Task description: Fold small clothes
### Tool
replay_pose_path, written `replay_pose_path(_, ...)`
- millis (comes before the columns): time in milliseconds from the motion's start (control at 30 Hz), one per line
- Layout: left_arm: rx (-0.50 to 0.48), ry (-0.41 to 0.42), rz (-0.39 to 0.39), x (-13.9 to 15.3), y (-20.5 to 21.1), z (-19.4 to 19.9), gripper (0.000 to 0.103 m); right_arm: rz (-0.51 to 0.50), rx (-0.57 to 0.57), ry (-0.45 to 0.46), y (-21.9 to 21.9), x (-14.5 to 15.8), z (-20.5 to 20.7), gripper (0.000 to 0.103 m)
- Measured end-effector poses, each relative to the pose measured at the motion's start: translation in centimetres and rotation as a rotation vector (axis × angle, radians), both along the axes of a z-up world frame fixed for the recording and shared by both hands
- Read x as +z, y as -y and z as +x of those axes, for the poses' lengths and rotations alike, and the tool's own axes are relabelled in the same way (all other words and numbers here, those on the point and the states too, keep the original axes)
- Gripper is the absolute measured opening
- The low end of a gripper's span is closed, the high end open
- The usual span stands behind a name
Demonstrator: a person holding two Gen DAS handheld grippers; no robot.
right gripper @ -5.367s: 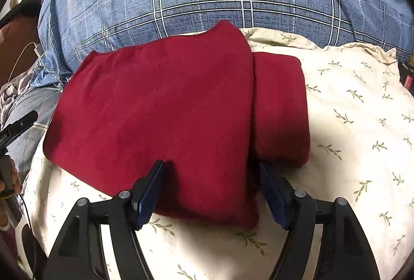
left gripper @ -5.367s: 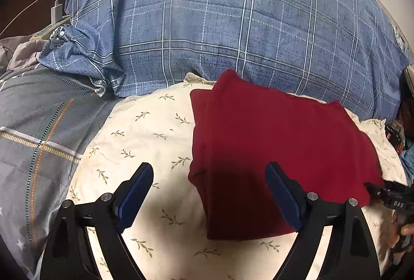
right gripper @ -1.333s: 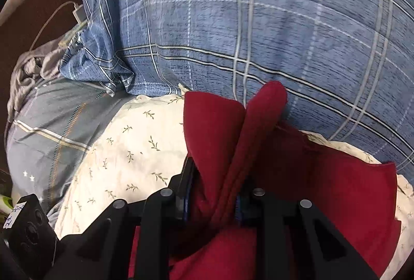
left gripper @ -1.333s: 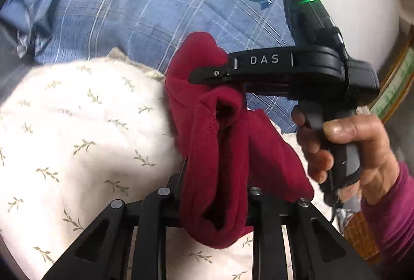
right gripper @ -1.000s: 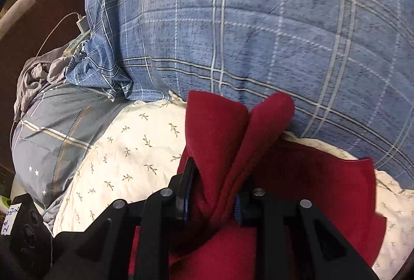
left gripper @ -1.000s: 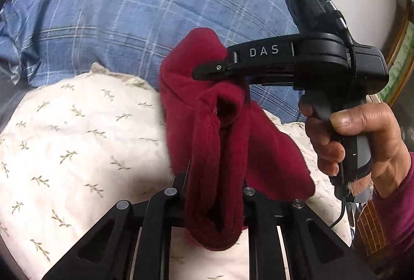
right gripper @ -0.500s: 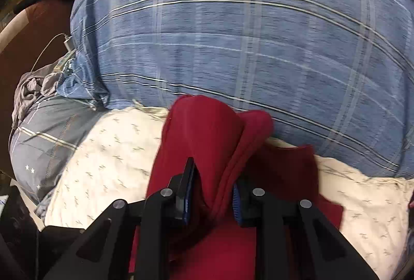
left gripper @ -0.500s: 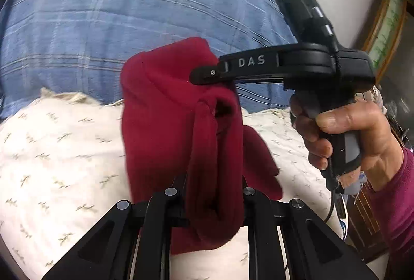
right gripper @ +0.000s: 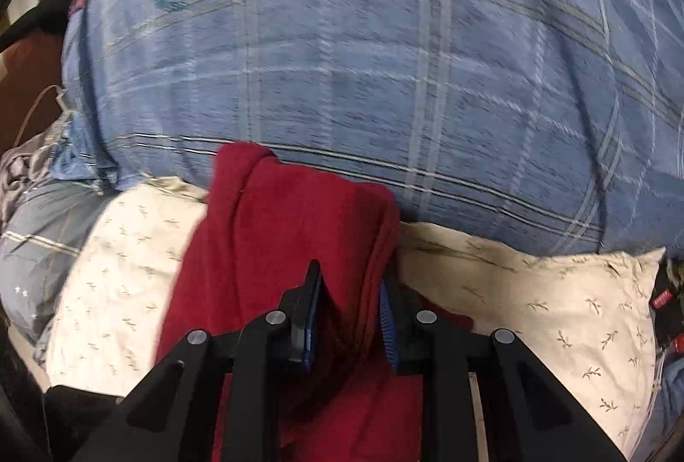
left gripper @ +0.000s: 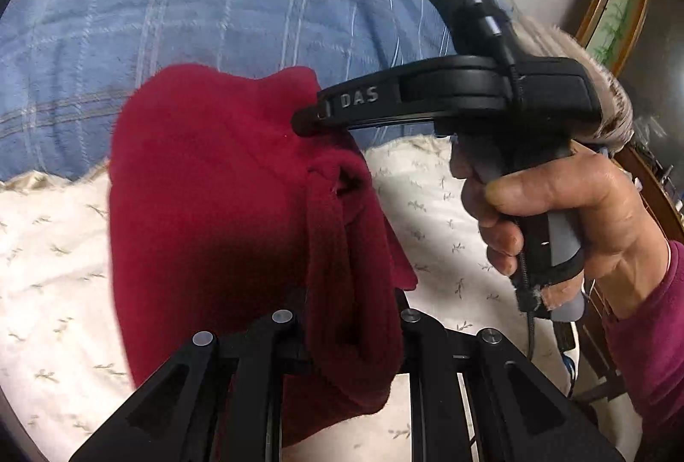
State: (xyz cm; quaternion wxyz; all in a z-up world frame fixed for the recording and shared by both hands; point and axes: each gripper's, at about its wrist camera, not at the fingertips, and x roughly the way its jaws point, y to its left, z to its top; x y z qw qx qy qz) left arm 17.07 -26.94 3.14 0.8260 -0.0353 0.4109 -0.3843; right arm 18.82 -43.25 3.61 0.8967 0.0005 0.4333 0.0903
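left gripper [left gripper: 350,329] clenches red garment [left gripper: 213,205]; pads hidden | right gripper [right gripper: 350,316] clenches it too

Hidden pads, blurred bedding

The red garment [left gripper: 222,214] covers the left gripper [left gripper: 350,333] pads entirely; the blue plaid quilt [right gripper: 384,77] badge is motion-blurred, its lettering unreadable.

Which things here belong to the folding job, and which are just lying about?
In the job: red garment, left gripper and right gripper, both clamped on it.

Lying about: blue plaid pillow, leaf-print cream bedding, grey bedding, framed picture.
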Motion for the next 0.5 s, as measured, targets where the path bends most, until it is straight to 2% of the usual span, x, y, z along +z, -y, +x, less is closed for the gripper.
replay_pose_path(100, -0.014, -0.047, 0.008, -1.3, 1.4, 0.4, 0.014, -0.023, -0.070, -0.018, 1.5, -2.5, 0.5, 0.024)
replay_pose_path(167, -0.021, -0.068, 0.011, -1.9, 2.0, 0.4, 0.019, -0.009, -0.094, -0.025, 2.4, -3.6, 0.5, 0.028)
replay_pose_path(233, -0.029, -0.084, -0.016, -2.2, 2.0, 0.9, 0.032, 0.064, -0.108, -0.034, 3.5, -3.6, -0.1, 0.029)
replay_pose_path(267, -0.038, -0.100, -0.042, -2.3, 2.0, 1.5, 0.036, 0.082, -0.111, -0.033, 3.8, -3.3, -0.6, 0.029)
replay_pose_path(300, -0.056, -0.120, -0.079, -1.9, 1.6, 1.4, 0.046, 0.090, -0.104, -0.021, 3.9, -2.8, -1.3, 0.031)
replay_pose_path(333, -0.071, -0.131, -0.104, -1.6, 1.2, 1.1, 0.053, 0.100, -0.093, -0.010, 3.9, -2.3, -2.0, 0.035)
replay_pose_path(400, -0.108, -0.091, -0.103, -0.3, 0.5, 0.2, 0.054, 0.158, -0.079, -0.010, 4.0, -1.5, -3.4, 0.063)
replay_pose_path(467, -0.116, -0.009, -0.047, 0.7, -0.4, -1.0, 0.054, 0.256, -0.062, -0.023, 4.3, -1.1, -4.9, 0.074)
replay_pose_path(500, -0.114, 0.035, -0.020, 1.1, -1.1, -1.6, 0.054, 0.294, -0.057, -0.027, 4.6, -1.0, -5.6, 0.074)
